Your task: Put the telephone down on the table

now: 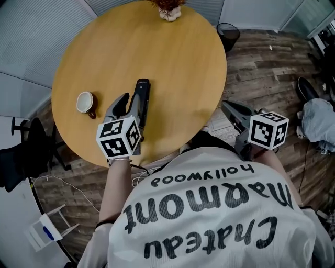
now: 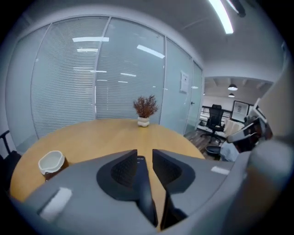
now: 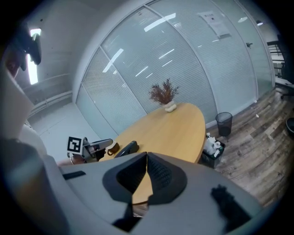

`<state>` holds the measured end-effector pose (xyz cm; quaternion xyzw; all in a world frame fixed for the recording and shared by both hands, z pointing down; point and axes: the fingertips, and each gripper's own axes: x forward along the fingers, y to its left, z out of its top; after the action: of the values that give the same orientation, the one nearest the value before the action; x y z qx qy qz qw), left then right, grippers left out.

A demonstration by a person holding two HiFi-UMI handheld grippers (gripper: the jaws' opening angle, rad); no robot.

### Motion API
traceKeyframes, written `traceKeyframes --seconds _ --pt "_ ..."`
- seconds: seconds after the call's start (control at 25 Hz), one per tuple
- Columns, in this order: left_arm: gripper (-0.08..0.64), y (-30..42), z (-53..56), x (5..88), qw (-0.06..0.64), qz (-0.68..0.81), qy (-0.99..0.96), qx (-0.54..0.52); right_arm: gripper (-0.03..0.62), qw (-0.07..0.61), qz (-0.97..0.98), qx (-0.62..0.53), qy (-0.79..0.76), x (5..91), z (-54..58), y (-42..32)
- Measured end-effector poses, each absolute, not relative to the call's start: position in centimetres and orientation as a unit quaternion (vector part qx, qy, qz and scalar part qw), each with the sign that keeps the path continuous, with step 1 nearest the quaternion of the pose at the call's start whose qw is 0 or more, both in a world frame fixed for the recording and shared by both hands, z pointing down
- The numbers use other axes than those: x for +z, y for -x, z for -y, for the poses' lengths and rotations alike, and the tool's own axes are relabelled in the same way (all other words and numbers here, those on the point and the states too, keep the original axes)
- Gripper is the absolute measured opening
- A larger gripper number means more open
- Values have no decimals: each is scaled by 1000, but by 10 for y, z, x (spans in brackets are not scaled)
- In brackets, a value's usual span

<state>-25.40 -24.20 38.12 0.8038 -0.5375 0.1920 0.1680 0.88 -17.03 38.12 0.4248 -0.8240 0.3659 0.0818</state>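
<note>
Nearest the lens a white printed shirt [image 1: 209,220] is seen, with a gripper held out on either side. The left gripper [image 2: 144,155] is clenched on the telephone [image 1: 142,97], a slim black handset taken edge-on at its near end. Its far end is pointed toward 12 o'clock over the near part of the round wooden table [image 1: 172,63]; whether that end rests on the wood cannot be told. The right gripper [image 3: 146,156] is shut with nothing in it, off the table edge at 3 o'clock of the handset.

The handset is judged light and rigid, with a smooth shell that may slip or swing when pinched so near one end. A hold nearer the middle would be steadier.

The tabletop is judged hard, level and smooth. A cup [image 1: 86,102] is set at 9 o'clock of the handset, a potted plant [image 1: 168,8] at 12 o'clock on the far rim. A waste bin [image 1: 228,32] is stood on the plank floor [image 1: 261,68] at 1 o'clock, and blind-covered glass walls [image 2: 69,82] are seen beyond.
</note>
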Motion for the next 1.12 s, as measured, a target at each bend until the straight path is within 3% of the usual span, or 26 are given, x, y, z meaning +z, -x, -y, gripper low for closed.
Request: traceKeyframes --seconds 0.12,0.2,0.52,0.68,0.92,1.12 --pt "98 243 231 362 157 520 -823 164 15 75 830 365 -416 380 184 -12" --pt "8 240 223 356 149 519 -826 163 15 75 839 359 -401 377 194 -9" --pt "9 222 183 347 173 542 -806 163 15 132 885 282 -347 359 198 -14" --pt "9 200 161 347 197 562 -790 147 15 136 895 273 -326 359 188 -35" --pt "9 166 126 343 179 578 -779 166 15 134 908 267 -295 364 170 -54" --pt "9 153 96 325 178 623 -752 121 15 131 914 273 -269 366 156 -74"
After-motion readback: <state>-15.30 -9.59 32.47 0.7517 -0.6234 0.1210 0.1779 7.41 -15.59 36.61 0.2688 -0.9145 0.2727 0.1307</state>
